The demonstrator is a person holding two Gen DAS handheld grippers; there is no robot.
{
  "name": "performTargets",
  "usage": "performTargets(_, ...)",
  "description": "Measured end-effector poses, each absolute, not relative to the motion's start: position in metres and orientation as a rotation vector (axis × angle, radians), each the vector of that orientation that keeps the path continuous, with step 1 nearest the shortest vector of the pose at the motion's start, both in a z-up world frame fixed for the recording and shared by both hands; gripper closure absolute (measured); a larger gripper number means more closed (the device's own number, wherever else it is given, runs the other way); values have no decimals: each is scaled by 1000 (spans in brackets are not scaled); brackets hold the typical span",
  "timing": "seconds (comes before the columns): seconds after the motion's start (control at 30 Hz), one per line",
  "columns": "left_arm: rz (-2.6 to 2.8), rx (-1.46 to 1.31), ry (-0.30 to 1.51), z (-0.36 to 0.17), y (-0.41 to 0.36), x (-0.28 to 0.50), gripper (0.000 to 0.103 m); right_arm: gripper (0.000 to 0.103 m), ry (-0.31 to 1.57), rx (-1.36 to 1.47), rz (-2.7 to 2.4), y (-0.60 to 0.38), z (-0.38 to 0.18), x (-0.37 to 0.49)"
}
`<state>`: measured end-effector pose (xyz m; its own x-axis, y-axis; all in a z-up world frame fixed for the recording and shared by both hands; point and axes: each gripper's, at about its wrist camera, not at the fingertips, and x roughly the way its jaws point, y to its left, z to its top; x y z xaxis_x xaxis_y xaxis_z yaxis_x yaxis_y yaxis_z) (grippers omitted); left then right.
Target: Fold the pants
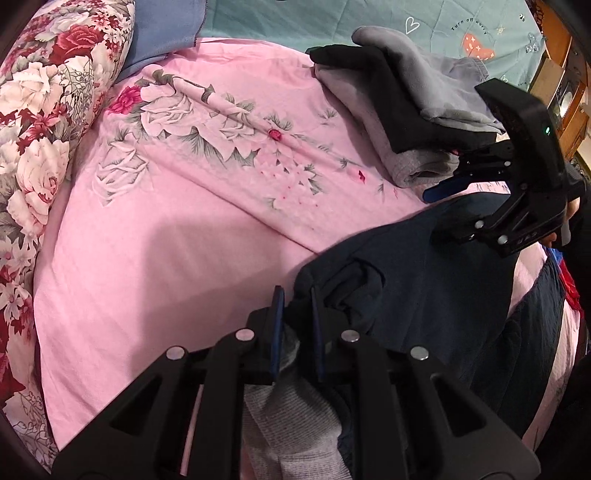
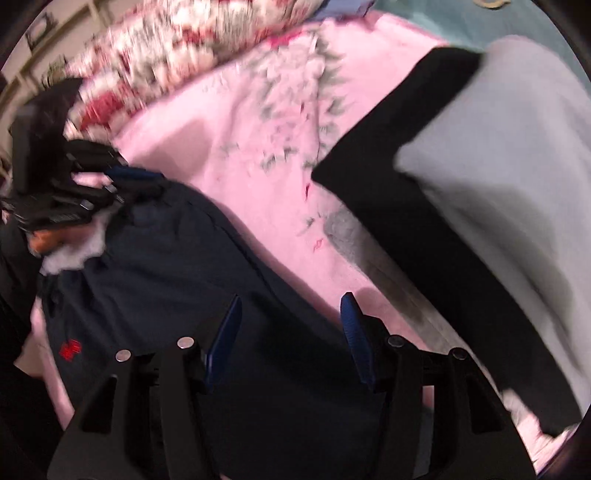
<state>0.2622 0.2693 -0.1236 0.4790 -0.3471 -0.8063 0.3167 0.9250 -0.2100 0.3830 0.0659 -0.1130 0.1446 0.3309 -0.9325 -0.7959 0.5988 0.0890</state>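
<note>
Dark navy pants (image 1: 424, 266) lie crumpled on the pink bed sheet (image 1: 166, 240), with a grey lining showing at one end. My left gripper (image 1: 297, 310) is shut on a bunched edge of the pants, the fabric pinched between its blue pads. In the right wrist view that same left gripper (image 2: 125, 181) sits at the far left end of the pants (image 2: 166, 277). My right gripper (image 2: 291, 325) hovers open over the other end of the pants, nothing pinched between its blue fingers (image 2: 227, 332). It also shows in the left wrist view as the right gripper (image 1: 447, 214). A small red logo (image 2: 70, 349) marks the pants.
A stack of folded clothes (image 1: 406, 103), grey and black, rests on the sheet just beyond the pants; the same stack (image 2: 498, 166) fills the right of the right wrist view. A flowered quilt (image 1: 44, 147) borders the left. A teal blanket (image 1: 295, 18) lies at the back.
</note>
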Motion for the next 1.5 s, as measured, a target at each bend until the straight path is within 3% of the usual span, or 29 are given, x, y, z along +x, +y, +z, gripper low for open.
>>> performTargets(0.1, -393, -31, 988, -122, 269, 262, 89, 50, 1156, -576, 846, 72, -128, 377)
performTargets(0.13, -385, -33, 981, -120, 269, 262, 89, 82, 1132, -585, 870, 71, -127, 372)
performTargets(0.17, -374, -36, 970, -118, 271, 263, 89, 96, 1138, -580, 914, 71, -126, 367)
performTargets(0.37, -312, -60, 987, -124, 277, 282, 89, 96, 1038, -511, 858, 68, -103, 374)
performTargets(0.57, -304, -60, 965, -111, 277, 275, 90, 96, 1090, -467, 821, 66, -123, 381)
performTargets(0.77, -348, -45, 833, -52, 274, 213, 90, 96, 994, -460, 821, 52, -65, 328)
performTargets(0.97, -370, 21, 812, -41, 268, 117, 90, 96, 919, -447, 873, 40, -25, 222)
performTargets(1.17, -364, 39, 884, -75, 271, 63, 90, 96, 954, -431, 888, 44, -65, 123)
performTargets(1.37, -370, 63, 899, -89, 273, 50, 90, 96, 1005, -389, 898, 58, -104, 94)
performTargets(1.5, -358, 102, 922, -98, 269, 43, 76, 96, 1037, -383, 882, 60, -123, 88)
